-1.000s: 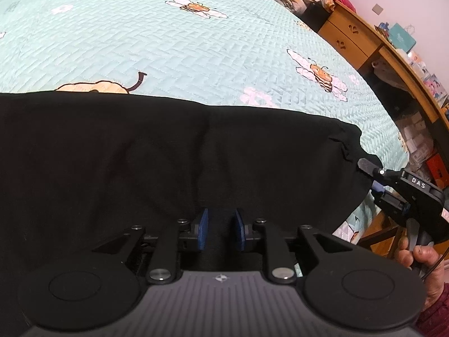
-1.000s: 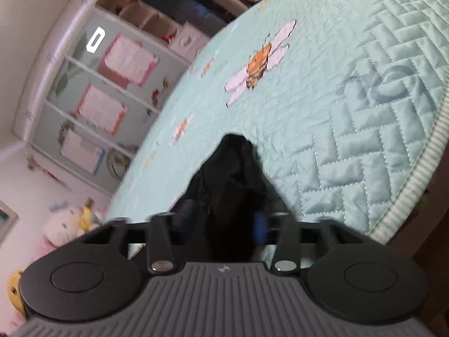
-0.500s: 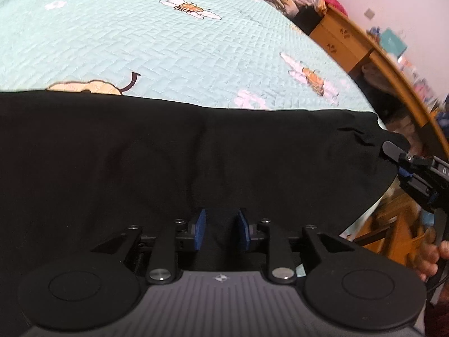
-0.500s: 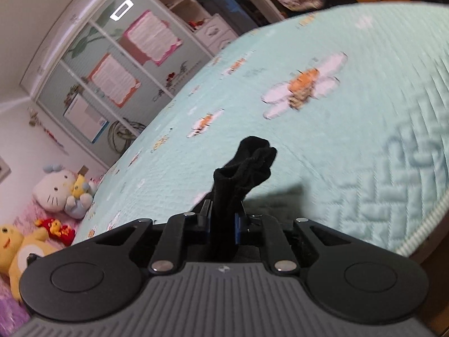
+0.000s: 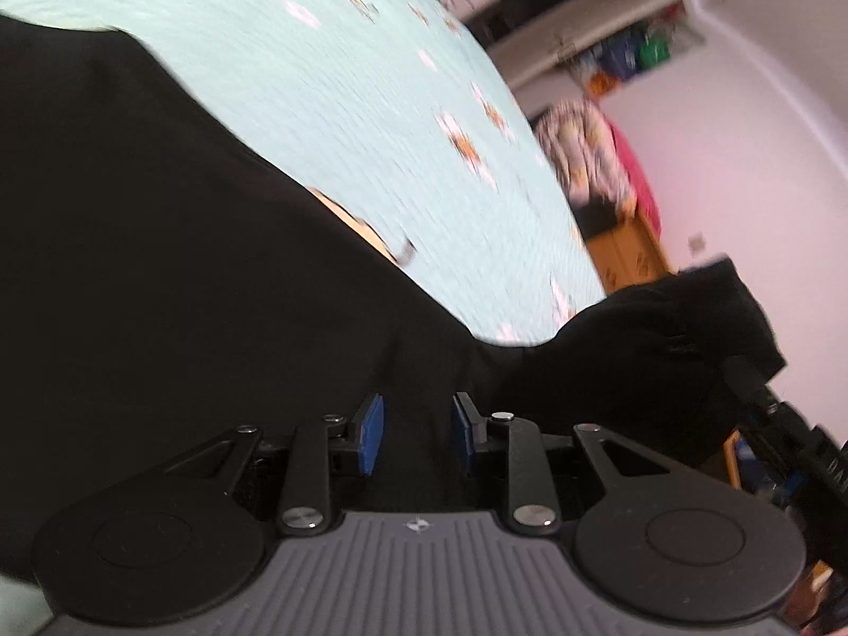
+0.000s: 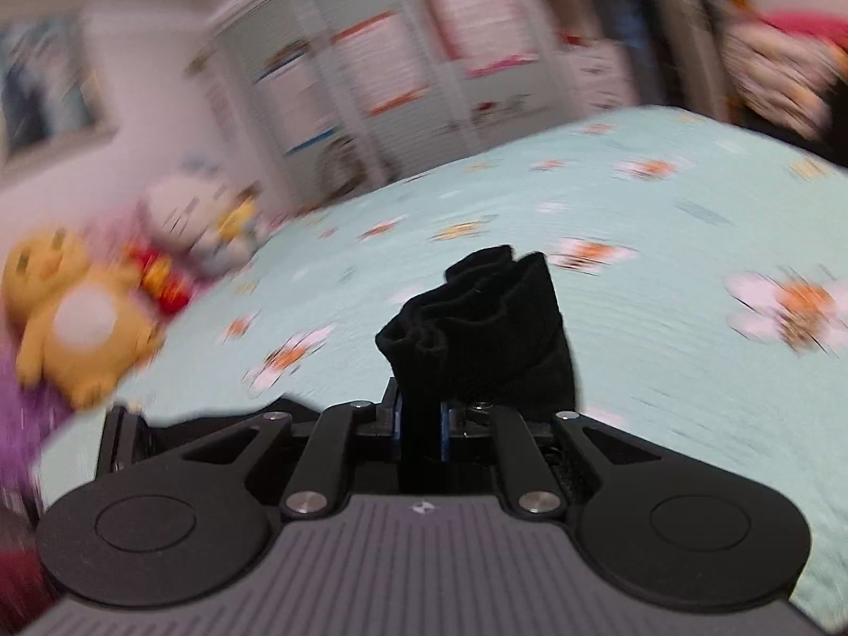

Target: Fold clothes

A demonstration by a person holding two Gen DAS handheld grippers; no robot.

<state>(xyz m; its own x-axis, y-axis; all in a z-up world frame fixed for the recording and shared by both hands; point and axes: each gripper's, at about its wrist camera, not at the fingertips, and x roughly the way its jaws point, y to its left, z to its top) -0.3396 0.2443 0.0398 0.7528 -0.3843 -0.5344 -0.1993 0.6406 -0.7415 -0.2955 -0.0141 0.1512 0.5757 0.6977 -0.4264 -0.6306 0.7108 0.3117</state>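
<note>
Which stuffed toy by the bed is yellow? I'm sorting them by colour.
The bear-like plush at far left in the right wrist view is yellow; the toy beside it is mostly white.

You're working over a bed covered by a mint-green quilted bedspread (image 6: 662, 201) printed with white-and-orange flower motifs. A black fabric garment (image 5: 185, 265) lies spread across its near part. At its far left edge sits a yellow plush toy (image 6: 74, 318).
</note>
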